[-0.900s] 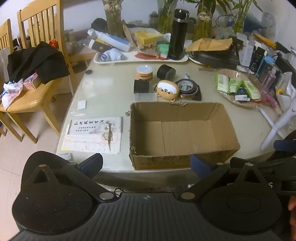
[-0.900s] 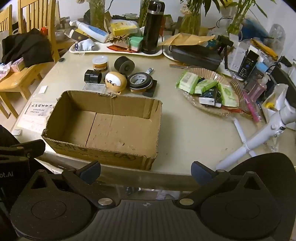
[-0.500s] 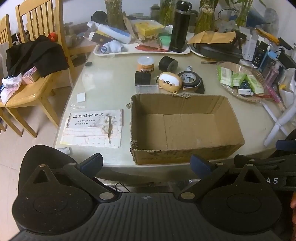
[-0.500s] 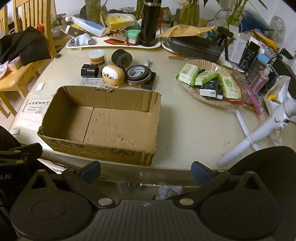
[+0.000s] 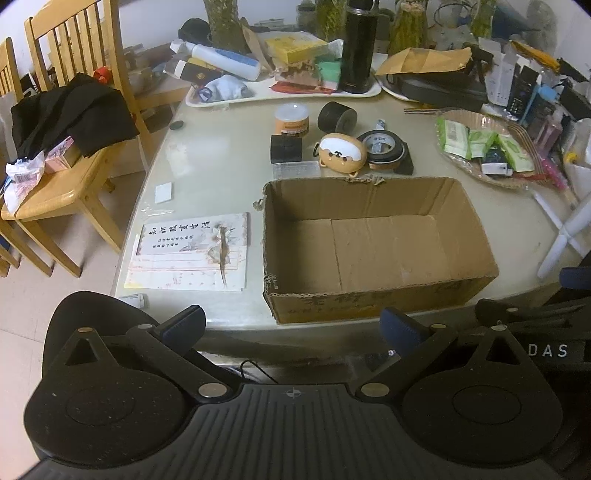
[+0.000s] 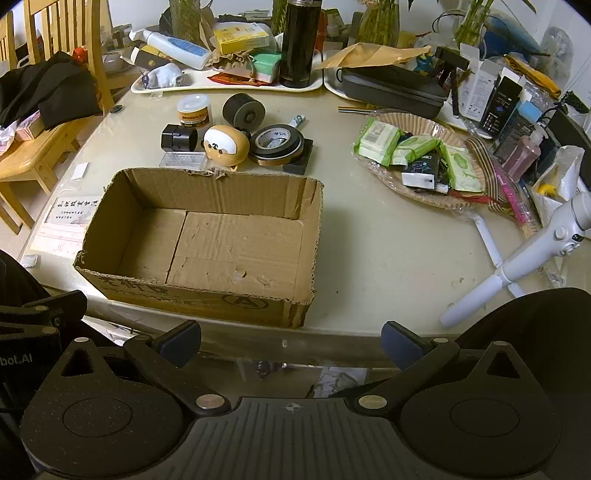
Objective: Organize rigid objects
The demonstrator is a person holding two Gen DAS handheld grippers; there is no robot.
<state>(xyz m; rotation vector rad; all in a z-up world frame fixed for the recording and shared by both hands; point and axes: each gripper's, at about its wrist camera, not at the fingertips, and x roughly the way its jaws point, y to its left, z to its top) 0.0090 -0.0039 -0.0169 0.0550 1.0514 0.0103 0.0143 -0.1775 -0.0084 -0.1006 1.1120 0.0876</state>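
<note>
Behind the one open brown cardboard box [image 6: 207, 236] you have two black tape rolls [image 6: 243, 110], one white-lidded round tub [image 6: 194, 110] and one orange round dog-faced case [image 6: 226, 144]. Beyond those stand two white trays [image 6: 229, 85].

- Pale beige round-edged bench [image 5: 221, 173] fills the room's middle.
- Slatted light wooden chair [image 5: 70, 110] stands left of the bench.
- Pale tiled floor [image 5: 22, 295] beneath the chair; white wall [image 5: 147, 22] behind it.

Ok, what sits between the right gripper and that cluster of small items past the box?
The empty cardboard box; the right wrist view shows it between the open right gripper and the dog-face case and tape roll.
</note>
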